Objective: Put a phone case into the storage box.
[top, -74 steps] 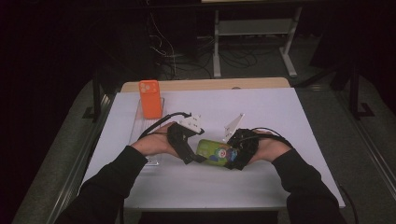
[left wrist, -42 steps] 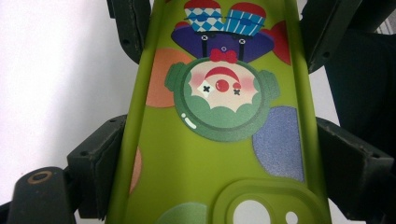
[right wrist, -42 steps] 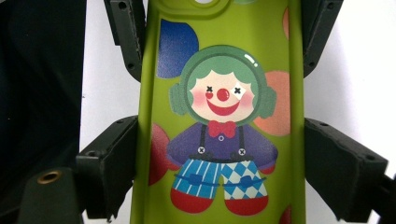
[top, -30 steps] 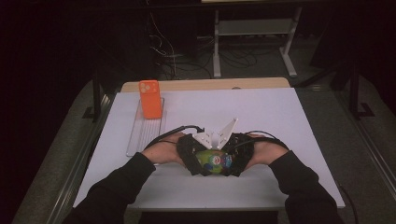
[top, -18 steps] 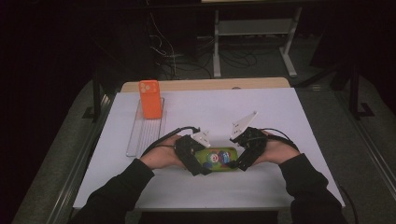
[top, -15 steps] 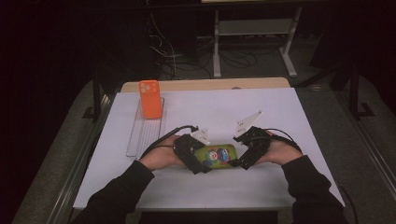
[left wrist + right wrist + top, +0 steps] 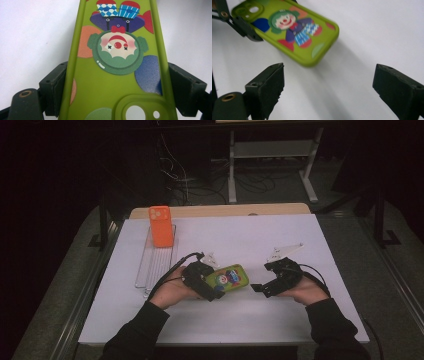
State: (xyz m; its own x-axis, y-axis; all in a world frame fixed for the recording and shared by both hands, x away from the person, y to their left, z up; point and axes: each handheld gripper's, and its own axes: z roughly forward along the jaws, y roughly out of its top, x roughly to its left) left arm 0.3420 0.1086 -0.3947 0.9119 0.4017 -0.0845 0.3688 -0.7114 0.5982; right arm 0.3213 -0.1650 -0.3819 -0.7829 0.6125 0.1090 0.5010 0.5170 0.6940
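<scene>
Green phone case (image 7: 228,278) — printed with a clown — is clamped by its long edges between the fingers (image 7: 53,85) of the left gripper (image 7: 207,287), held just above the white tabletop (image 7: 250,240). Beside it, the right gripper (image 7: 261,288) is held apart from the case, its fingers (image 7: 265,87) spread wide with nothing between them. An orange case (image 7: 161,225) is propped on a clear rack (image 7: 152,267) at the far left.

High view above the table (image 7: 300,240), looking forward and down, both claw views close, seemingly sharing green phone case (image 7: 117,82)
</scene>
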